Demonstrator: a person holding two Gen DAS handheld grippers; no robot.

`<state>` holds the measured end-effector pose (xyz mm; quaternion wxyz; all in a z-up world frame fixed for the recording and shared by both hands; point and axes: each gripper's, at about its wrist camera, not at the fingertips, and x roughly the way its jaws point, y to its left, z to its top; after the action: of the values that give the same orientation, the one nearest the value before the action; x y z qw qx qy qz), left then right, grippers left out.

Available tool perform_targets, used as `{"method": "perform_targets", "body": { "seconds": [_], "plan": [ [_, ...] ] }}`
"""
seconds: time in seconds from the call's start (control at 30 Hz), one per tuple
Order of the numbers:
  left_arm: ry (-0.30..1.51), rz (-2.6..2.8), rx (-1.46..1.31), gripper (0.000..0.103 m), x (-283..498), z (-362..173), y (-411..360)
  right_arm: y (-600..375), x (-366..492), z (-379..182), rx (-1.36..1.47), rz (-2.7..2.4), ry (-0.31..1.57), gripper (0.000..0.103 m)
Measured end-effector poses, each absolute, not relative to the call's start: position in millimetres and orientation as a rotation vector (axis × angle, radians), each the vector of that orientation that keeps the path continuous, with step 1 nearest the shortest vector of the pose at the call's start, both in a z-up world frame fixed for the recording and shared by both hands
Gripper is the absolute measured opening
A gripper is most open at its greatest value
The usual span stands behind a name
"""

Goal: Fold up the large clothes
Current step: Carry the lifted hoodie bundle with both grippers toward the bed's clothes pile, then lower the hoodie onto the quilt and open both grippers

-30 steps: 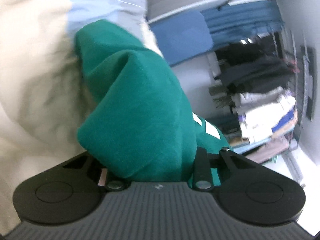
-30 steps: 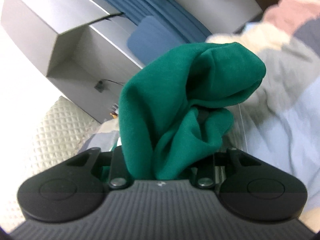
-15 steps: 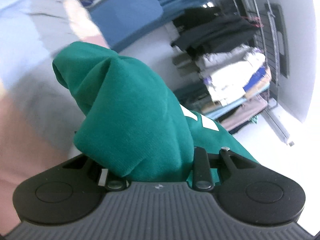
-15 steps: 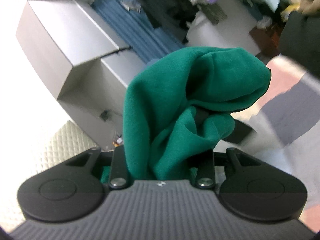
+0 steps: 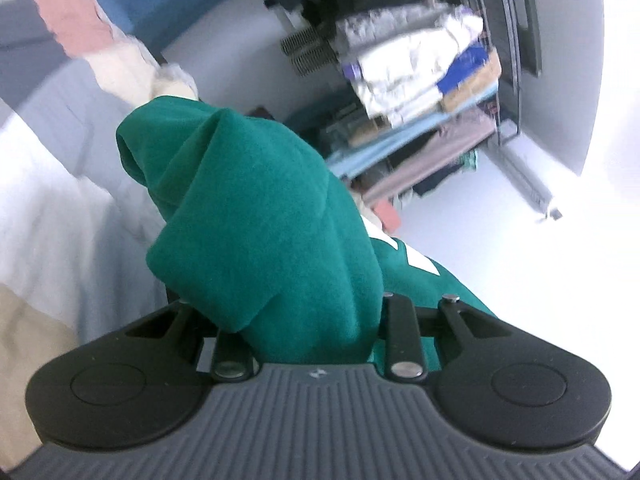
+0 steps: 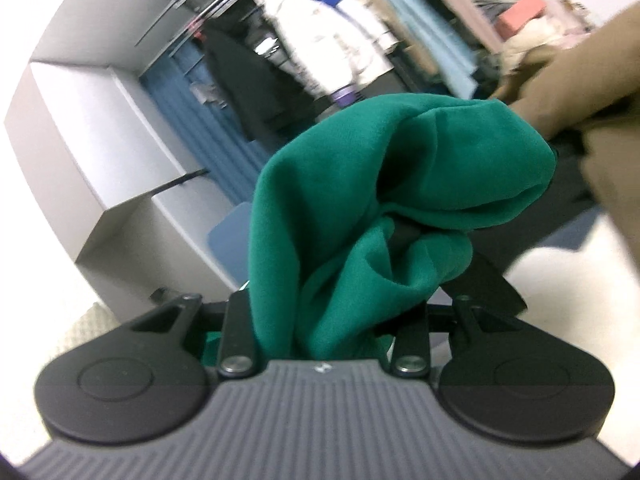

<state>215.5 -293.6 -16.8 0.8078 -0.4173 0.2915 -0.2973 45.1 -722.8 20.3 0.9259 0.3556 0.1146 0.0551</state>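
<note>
Swinging since before: green garment [image 5: 260,216]

No readable text; white marks on green garment [image 5: 272,216] illegible.

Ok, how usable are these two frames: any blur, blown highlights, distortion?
Left wrist view: the green garment is fairly sharp, the stacked clothes behind are motion-smeared, the right side is blown out white. Right wrist view: hanging clothes streaked, lower corners overexposed. Both show fisheye bending at the edges.

Stacked folded clothes on shelves [image 5: 424,76], hanging garments [image 6: 320,40], grey cabinet [image 6: 92,152]
</note>
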Motion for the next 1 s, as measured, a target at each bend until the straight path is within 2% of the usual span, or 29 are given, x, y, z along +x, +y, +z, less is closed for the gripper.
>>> {"method": "perform_targets", "body": {
  "seconds": [0.27, 0.5, 0.67, 1.0],
  "plan": [
    [0.718, -0.660, -0.829, 0.033, 221.6, -73.4, -359.7, -765.1, 23.1, -38.5, 0.774, 0.027, 0.293, 0.039],
    [0.759, -0.650, -0.805, 0.033, 214.2, -126.1, -355.7, -768.0, 7.7, -91.1, 0.799, 0.036, 0.328, 0.039],
    [0.727, -0.644, -0.746, 0.035, 209.6, -141.5, -350.7, -761.9, -4.4, -114.1, 0.836, 0.023, 0.329, 0.039],
    [0.756, -0.625, -0.662, 0.044, 211.0, -148.9, -347.2, -764.2, -20.8, -156.7, 0.921, -0.028, 0.322, 0.042]
  ]
}}
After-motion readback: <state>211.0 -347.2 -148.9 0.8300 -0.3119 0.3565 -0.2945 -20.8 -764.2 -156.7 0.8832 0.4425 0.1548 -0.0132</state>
